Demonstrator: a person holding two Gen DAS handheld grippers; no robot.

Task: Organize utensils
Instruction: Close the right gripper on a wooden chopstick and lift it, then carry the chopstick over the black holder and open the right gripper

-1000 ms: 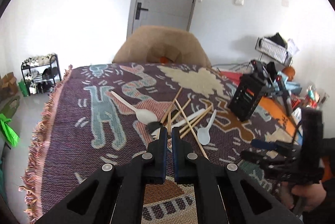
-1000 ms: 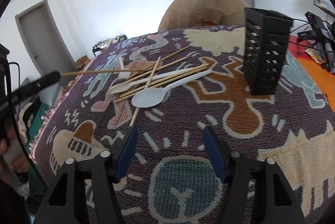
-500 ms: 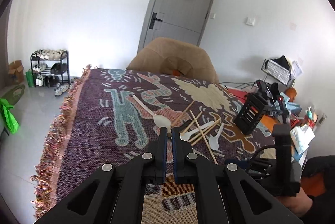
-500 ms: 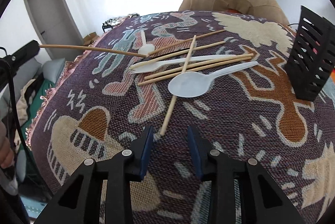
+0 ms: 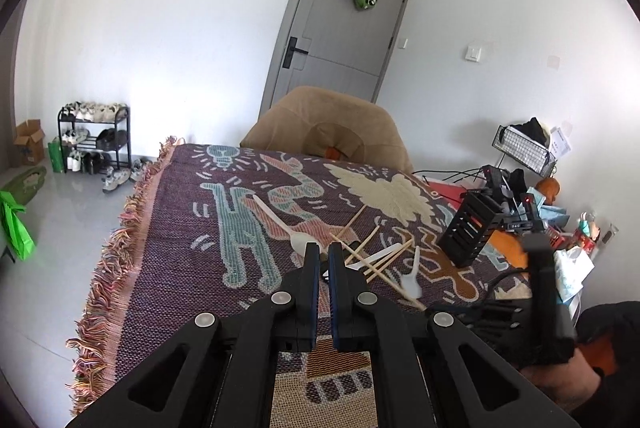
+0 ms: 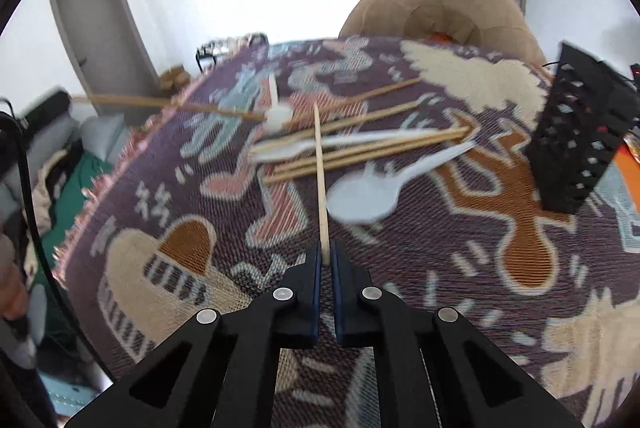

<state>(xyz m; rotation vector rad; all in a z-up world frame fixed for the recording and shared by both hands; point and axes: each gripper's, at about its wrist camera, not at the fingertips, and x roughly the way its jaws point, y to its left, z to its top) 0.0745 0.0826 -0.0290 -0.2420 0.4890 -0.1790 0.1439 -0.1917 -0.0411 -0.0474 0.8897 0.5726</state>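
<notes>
On the patterned cloth [image 6: 500,268], the right gripper [image 6: 327,260] is closing its jaws on the near end of a chopstick [image 6: 320,167] lying across the pile. At the left, the left gripper [image 5: 323,256] is holding another chopstick [image 6: 160,102] clamped above the cloth. Risk: lifting may drag the spoon [image 6: 372,195] beside it, or the thin stick may pivot and slip before reaching the black holder [image 6: 580,135].

A patterned woven cloth [image 5: 188,252] with a fringed edge is spread over the table. A tan cushioned chair [image 5: 332,123] is set at its far end, before a grey door [image 5: 340,27]. A shoe rack [image 5: 96,135] is placed against the wall.
</notes>
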